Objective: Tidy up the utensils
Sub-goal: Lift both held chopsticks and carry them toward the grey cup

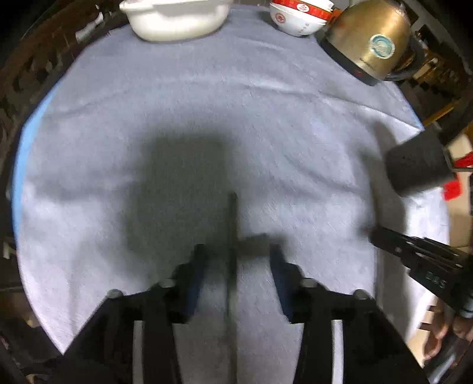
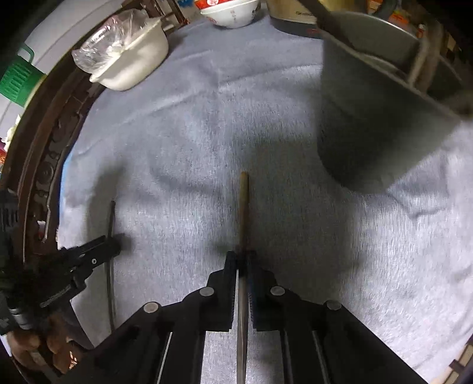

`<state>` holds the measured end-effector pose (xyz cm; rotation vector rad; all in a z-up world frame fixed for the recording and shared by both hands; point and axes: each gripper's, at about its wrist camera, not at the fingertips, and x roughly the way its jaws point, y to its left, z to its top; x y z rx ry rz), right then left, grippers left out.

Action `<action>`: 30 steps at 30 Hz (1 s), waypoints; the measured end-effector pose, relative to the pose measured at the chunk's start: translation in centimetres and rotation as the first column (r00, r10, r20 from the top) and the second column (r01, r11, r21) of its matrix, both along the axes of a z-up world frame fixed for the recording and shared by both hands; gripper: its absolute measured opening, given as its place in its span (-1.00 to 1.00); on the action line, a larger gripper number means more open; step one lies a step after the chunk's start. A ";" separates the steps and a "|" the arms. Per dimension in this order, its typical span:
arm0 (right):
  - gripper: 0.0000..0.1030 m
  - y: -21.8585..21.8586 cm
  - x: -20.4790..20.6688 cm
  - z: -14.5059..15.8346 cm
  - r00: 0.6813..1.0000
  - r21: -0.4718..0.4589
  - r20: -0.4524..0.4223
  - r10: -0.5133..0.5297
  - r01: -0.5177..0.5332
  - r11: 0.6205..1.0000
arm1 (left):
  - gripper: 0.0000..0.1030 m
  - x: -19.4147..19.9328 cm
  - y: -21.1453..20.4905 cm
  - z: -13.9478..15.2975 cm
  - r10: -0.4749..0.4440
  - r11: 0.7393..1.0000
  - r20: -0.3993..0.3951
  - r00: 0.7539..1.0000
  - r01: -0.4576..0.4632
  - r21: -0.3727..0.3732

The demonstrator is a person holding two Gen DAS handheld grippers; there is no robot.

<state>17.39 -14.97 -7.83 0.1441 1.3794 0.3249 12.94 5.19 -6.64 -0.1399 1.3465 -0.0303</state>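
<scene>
Quickly, left wrist view: left tongs [image 1: 236,251] released over the grey cloth [image 1: 207,118] on the counter, a dark chopstick [image 1: 233,236] lying loose between the spread jaws, touching neither; white pot [image 1: 177,20], bowls [image 1: 298,17], gold kettle [image 1: 369,41] at the far edge. Right wrist view: right tongs [image 2: 243,257] clenched on a brown chopstick [image 2: 244,206] pointing forward, grey holder [image 2: 369,118] ahead right with sticks in it.

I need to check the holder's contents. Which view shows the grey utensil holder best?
The right wrist view: the utensil holder is close, its open top and the sticks inside showing. The left wrist view shows only its dark side, at the frame's edge.
</scene>
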 end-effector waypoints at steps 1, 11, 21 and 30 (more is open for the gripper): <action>-0.80 0.1 0.3 -0.1 1.000 -0.002 -0.005 -0.003 0.003 1.000 | -0.11 0.3 0.0 -0.2 -0.005 1.000 -0.008 1.000 0.005 0.005; -0.89 -1.5 -3.2 0.6 0.995 0.042 0.098 -0.024 0.020 0.999 | -0.90 -3.6 3.3 0.6 0.028 0.995 0.070 0.997 -0.021 -0.094; -0.89 -6.4 -9.5 5.5 0.905 0.242 0.341 -0.255 0.178 0.954 | -0.90 -7.6 3.9 5.7 0.142 0.975 0.351 0.925 -0.070 -0.209; -0.89 -8.8 -12.1 14.1 0.672 0.257 0.646 -0.361 0.254 0.932 | -0.90 -7.8 -0.5 13.1 0.171 0.984 0.719 0.674 -0.082 -0.158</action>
